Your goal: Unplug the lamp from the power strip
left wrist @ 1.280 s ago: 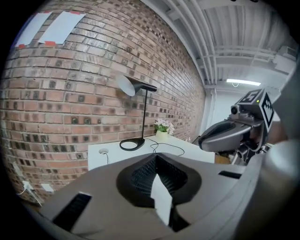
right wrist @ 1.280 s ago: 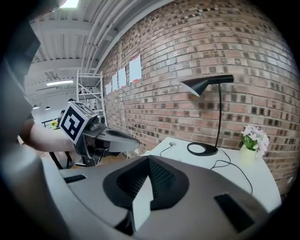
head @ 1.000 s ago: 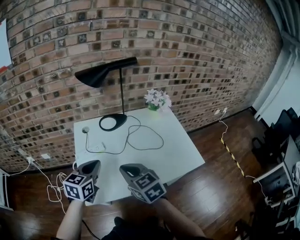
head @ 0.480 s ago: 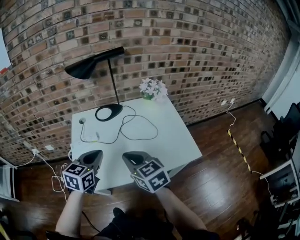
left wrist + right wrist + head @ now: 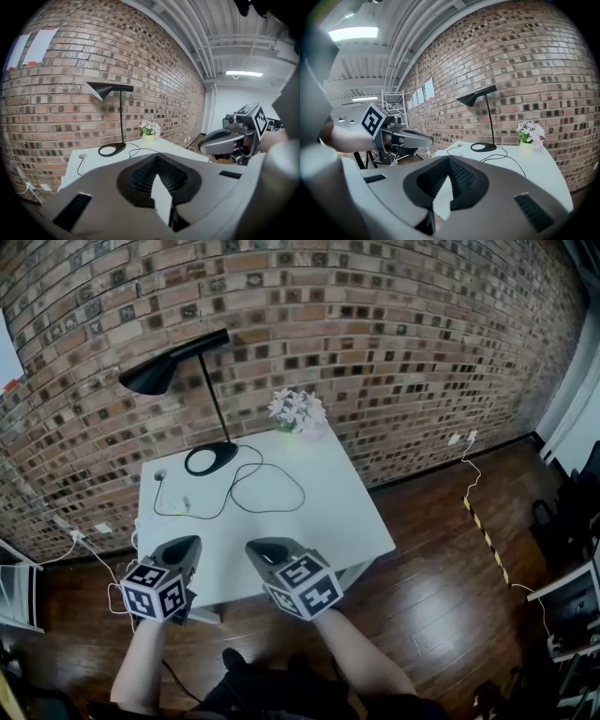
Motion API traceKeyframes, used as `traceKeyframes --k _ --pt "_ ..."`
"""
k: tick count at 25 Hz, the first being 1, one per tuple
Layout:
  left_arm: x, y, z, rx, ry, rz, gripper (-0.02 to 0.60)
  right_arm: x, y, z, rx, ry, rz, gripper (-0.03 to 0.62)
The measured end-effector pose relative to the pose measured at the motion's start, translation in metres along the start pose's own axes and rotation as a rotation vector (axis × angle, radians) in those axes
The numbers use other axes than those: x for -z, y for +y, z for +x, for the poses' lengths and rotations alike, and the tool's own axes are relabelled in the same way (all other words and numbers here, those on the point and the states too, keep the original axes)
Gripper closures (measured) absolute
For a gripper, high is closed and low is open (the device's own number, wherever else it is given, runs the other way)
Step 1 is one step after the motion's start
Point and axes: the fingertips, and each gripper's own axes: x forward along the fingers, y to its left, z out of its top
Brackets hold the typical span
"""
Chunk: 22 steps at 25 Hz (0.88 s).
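Observation:
A black desk lamp [image 5: 174, 371] stands at the back left of the white table [image 5: 319, 521], its ring base [image 5: 210, 458] near the brick wall. Its black cord [image 5: 272, 491] loops over the tabletop to a small white power strip [image 5: 178, 506] by the left edge. My left gripper [image 5: 184, 549] and right gripper [image 5: 265, 552] hover side by side over the table's near edge, both shut and holding nothing. The lamp also shows ahead in the left gripper view [image 5: 110, 89] and in the right gripper view [image 5: 477, 96].
A small pot of pale flowers [image 5: 297, 412] sits at the table's back edge. White cables [image 5: 98, 559] trail on the wooden floor left of the table. Yellow-black tape [image 5: 487, 540] runs along the floor at the right. The brick wall [image 5: 394, 352] stands behind.
Both grippers have come forward toward the table and now reach over its near edge. The table and lamp have shifted left and closer in the head view. Jaws stay shut.

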Motion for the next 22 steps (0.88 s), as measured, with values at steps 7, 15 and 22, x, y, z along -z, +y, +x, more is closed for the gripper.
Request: traceKeyframes --k 7,15,22 --pt "0.000 -0.018 -0.013 -0.053 -0.005 0.008 0.586 -0.001 0.002 -0.019 -0.048 -0.025 -0.015 0.588" --pt "-0.016 -0.050 0.005 -0.022 0.000 0.064 0.586 0.000 -0.016 -0.042 -0.021 -0.046 -0.009 0.588" --pt "-0.042 -0.105 0.058 0.147 -0.002 0.127 0.586 -0.003 -0.060 -0.084 0.109 -0.076 0.022 0.588"
